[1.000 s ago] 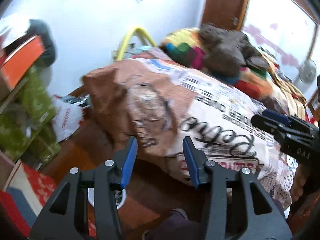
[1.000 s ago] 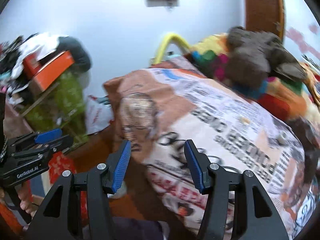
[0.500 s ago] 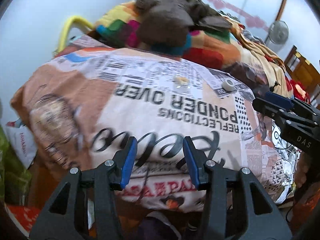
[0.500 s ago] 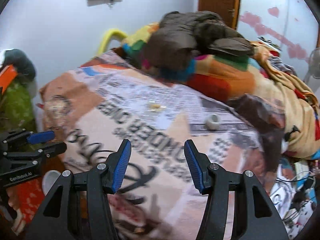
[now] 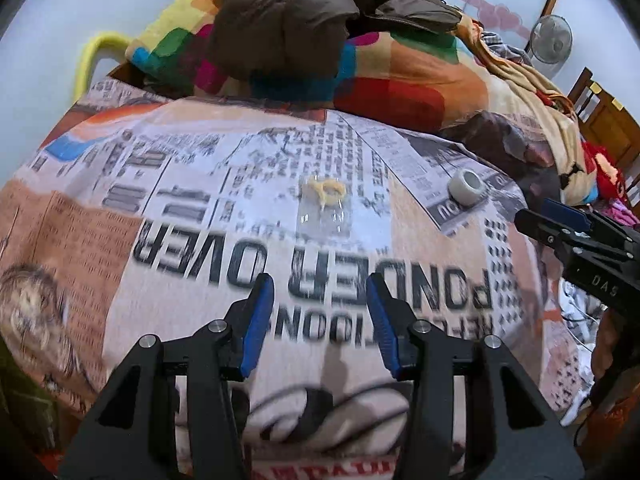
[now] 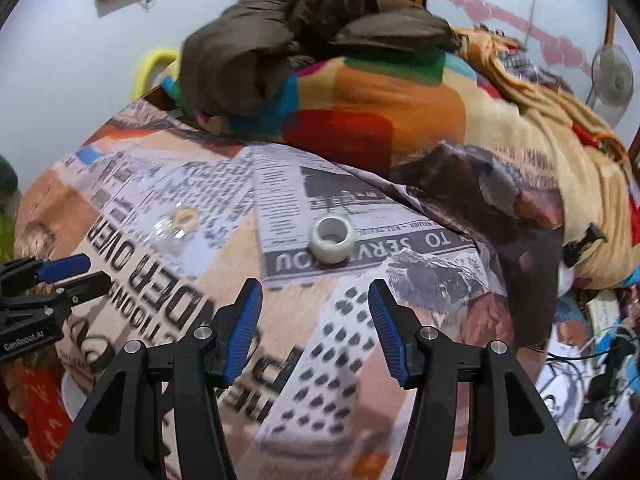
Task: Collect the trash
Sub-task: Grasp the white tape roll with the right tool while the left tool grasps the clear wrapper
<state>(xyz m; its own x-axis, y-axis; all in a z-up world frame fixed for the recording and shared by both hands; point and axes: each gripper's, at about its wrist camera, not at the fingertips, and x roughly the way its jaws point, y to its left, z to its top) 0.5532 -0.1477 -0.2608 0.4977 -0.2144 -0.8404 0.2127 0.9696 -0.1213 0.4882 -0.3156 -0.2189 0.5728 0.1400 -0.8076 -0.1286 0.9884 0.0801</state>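
Note:
A clear plastic wrapper with a yellow scrap in it [image 5: 324, 200] [image 6: 178, 222] lies on the newspaper-print bedsheet [image 5: 180, 216] [image 6: 340, 352]. To its right stands a small white tape roll [image 5: 466, 186] [image 6: 333, 238]. My left gripper [image 5: 320, 312] hovers over the sheet short of the wrapper; its jaws are opening with nothing between them. My right gripper [image 6: 316, 320] is open and empty, just short of the roll. Each gripper shows at the edge of the other's view: the right gripper [image 5: 560, 220], the left gripper [image 6: 76, 270].
A colourful blanket [image 5: 392, 92] and a dark brown jacket [image 5: 288, 12] are heaped at the far side of the bed. A tan cloth [image 6: 540, 132] lies at the right, cables and clutter [image 6: 592, 372] below it. A fan [image 5: 551, 39] stands by the wall.
Both grippers have swung right from the bed's corner and the floor clutter to over the sheet and come lower. The wrapper and the tape roll are now close ahead.

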